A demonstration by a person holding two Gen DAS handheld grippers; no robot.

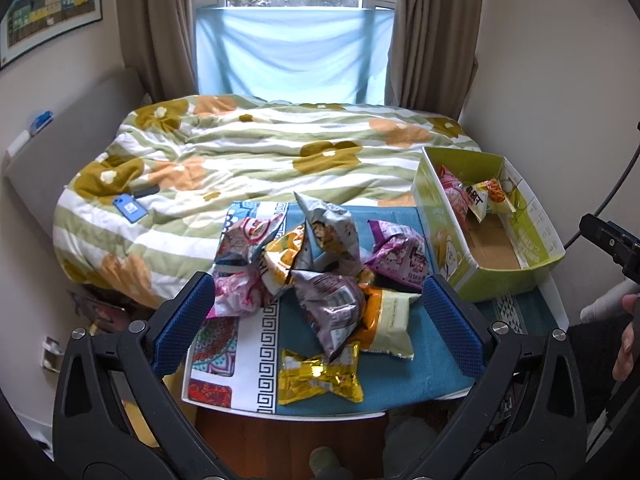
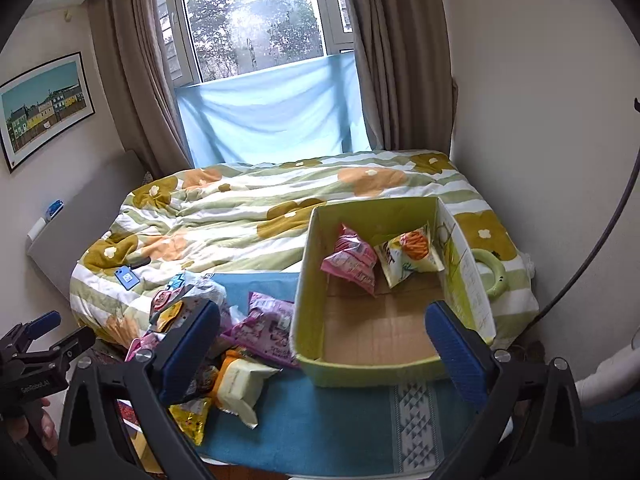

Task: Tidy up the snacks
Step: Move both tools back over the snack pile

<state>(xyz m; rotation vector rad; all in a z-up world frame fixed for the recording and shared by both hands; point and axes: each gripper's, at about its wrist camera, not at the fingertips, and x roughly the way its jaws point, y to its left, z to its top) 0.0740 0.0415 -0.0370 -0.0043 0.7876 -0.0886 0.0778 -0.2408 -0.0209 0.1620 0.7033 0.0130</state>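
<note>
A pile of snack packets [image 1: 320, 264] lies on a small table with a blue patterned cloth [image 1: 404, 392]. It holds a silver packet [image 1: 332, 308], a purple one [image 1: 400, 252], a gold one [image 1: 316, 376] and a cream and orange one [image 1: 394, 320]. A green cardboard box [image 1: 448, 236] at the right holds a pink packet [image 2: 352, 260] and a white and orange packet [image 2: 412, 252]. My left gripper [image 1: 320, 320] is open and empty, above the pile. My right gripper [image 2: 320, 348] is open and empty, at the near wall of the box [image 2: 360, 372].
A bed with a flowered quilt [image 1: 248, 148] lies behind the table, with a blue phone [image 1: 130, 208] on it. A green ring [image 2: 490, 272] lies on the quilt right of the box. Walls stand close on both sides. The window and curtains are beyond.
</note>
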